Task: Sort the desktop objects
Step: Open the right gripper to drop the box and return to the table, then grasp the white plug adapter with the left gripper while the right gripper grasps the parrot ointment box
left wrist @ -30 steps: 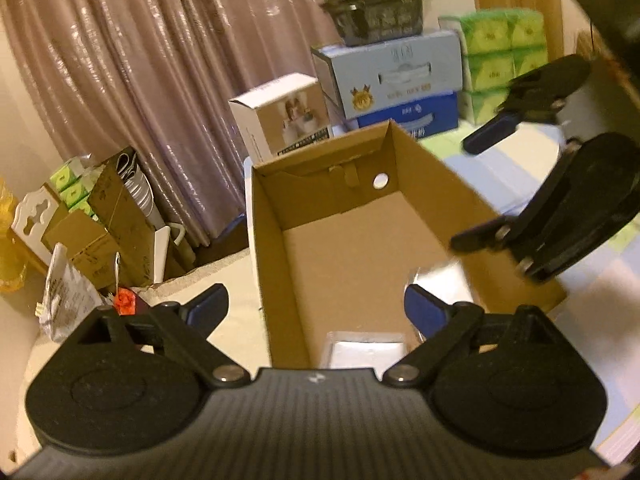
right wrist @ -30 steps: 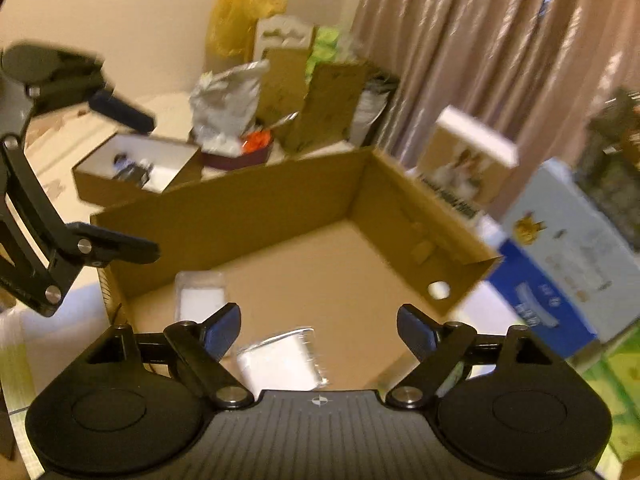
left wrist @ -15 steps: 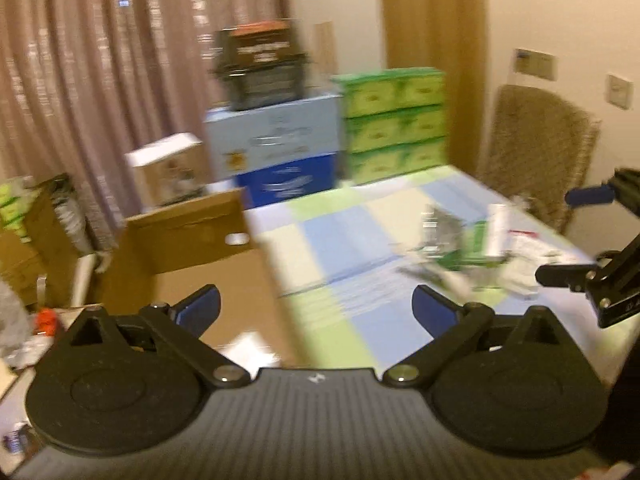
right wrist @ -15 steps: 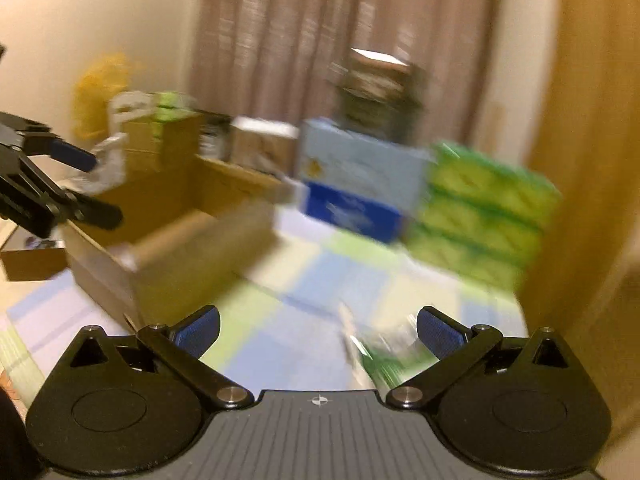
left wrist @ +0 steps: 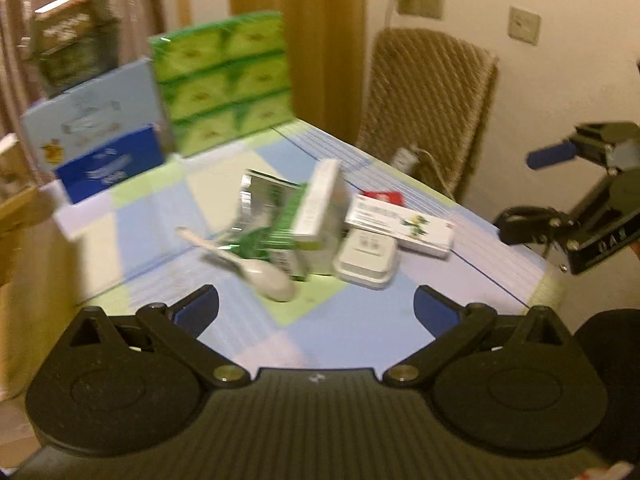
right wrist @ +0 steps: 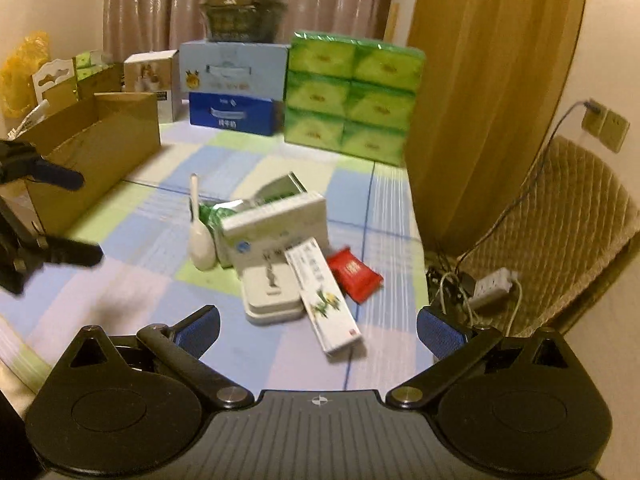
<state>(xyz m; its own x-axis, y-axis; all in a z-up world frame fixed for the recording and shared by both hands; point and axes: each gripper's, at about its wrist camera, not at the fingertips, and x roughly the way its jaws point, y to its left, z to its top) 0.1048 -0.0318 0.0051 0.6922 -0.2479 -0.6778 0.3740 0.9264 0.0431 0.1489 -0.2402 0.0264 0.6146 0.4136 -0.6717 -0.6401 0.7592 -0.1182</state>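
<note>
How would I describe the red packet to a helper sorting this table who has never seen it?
Find the stack of green tissue packs at the far side of the checked tablecloth, then come forward to the heap of small items at the middle. The red packet lies flat at the heap's curtain-side edge, beside the long white box with a flower print. It is the only red thing there.

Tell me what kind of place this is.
Most likely a room in a home, used partly for storage: a checked tablecloth on the table, curtains behind, a wicker chair, and stacked tissue packs beside cartons.
</note>
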